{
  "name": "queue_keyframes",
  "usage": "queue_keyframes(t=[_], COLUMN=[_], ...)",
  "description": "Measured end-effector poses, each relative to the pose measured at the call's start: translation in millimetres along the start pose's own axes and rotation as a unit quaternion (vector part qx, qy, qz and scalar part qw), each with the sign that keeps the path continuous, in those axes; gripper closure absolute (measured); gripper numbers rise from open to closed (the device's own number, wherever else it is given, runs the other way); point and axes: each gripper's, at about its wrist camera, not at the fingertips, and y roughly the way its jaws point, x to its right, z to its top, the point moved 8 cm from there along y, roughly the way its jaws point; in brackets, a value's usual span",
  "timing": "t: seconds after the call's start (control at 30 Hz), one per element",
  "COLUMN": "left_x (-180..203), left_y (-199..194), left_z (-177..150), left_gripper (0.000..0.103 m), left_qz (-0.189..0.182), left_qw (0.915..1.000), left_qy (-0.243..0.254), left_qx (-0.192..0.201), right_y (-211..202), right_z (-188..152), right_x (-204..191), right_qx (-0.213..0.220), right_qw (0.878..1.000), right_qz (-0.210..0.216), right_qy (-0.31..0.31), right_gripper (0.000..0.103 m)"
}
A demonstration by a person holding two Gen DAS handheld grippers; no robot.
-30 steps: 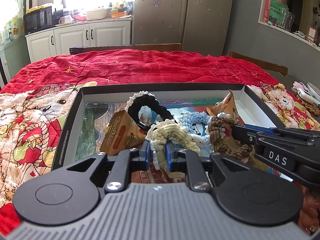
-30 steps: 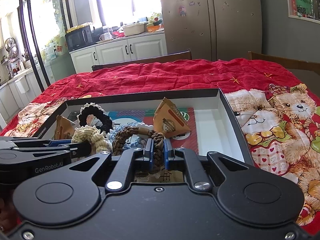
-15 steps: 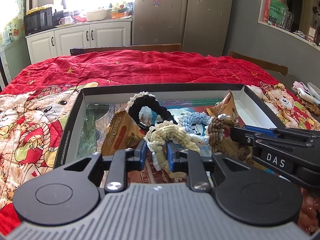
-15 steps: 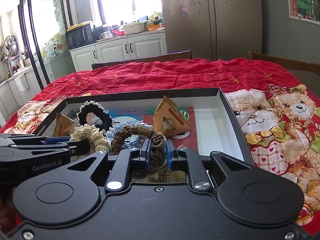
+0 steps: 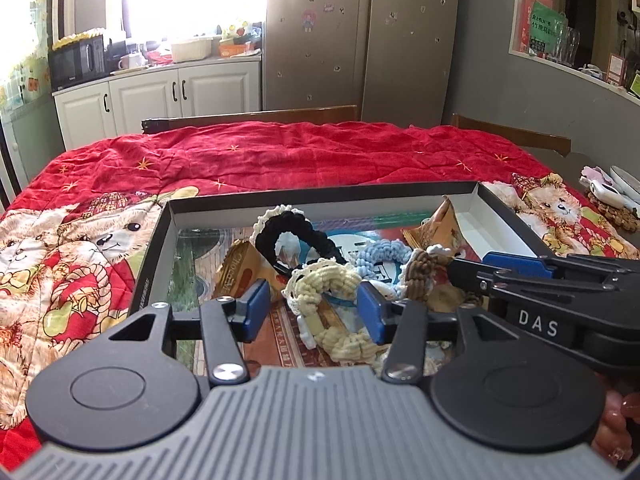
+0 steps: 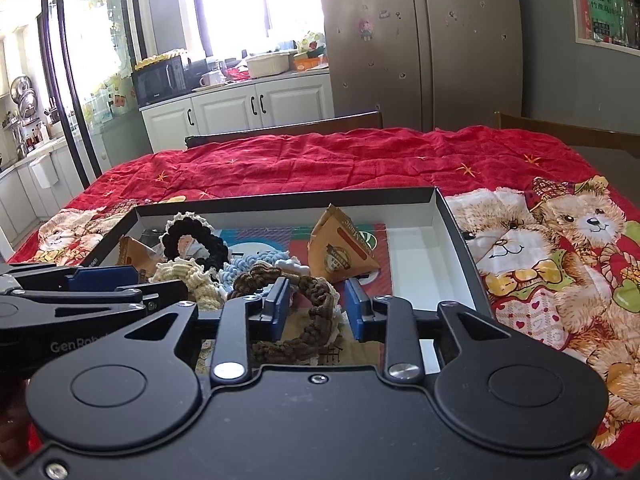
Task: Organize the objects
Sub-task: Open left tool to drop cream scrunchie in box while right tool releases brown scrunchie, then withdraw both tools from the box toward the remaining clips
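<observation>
A black shallow box (image 5: pixel 320 199) (image 6: pixel 460 240) on the red quilt holds crocheted scrunchies and two orange snack packets. My left gripper (image 5: pixel 310 310) is open, its blue pads on either side of the cream scrunchie (image 5: pixel 328 284), which lies in the box. My right gripper (image 6: pixel 315 308) is open around the brown scrunchie (image 6: pixel 316 300), also lying in the box. A black scrunchie (image 5: pixel 296 236) (image 6: pixel 196 240) and a light blue one (image 5: pixel 380 250) (image 6: pixel 256 262) lie behind them. Each gripper shows from the side in the other's view.
Orange packets lie at the box's left (image 5: pixel 236 268) and right (image 6: pixel 340 248). The box's right end (image 6: pixel 420 264) is bare white. The bear-print red quilt (image 5: pixel 280 156) covers the table. Small items (image 5: pixel 608 192) lie at the far right edge. Chair backs stand behind.
Both grippers were shut on their scrunchies a second ago; both have opened wide, and the cream and brown scrunchies now rest loose in the box.
</observation>
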Motion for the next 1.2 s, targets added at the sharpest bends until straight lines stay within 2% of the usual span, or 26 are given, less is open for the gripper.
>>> queue_keyframes(t=[0.33, 1.2], left_x=[-1.5, -8.6], left_y=[-10.0, -68.7], left_z=[2.4, 8.9], left_gripper=[0.026, 0.018], left_qz=[0.011, 0.018], left_qw=[0.9998, 0.9986], left_qy=[0.003, -0.002], left_qx=[0.015, 0.049], right_y=[-11.1, -65.0], right_z=[3.3, 13.0], right_x=[-1.7, -6.0], right_qx=[0.011, 0.037], right_qw=[1.000, 0.999], right_qz=[0.004, 0.020], right_qy=[0.000, 0.005], right_gripper=[0.064, 0.058])
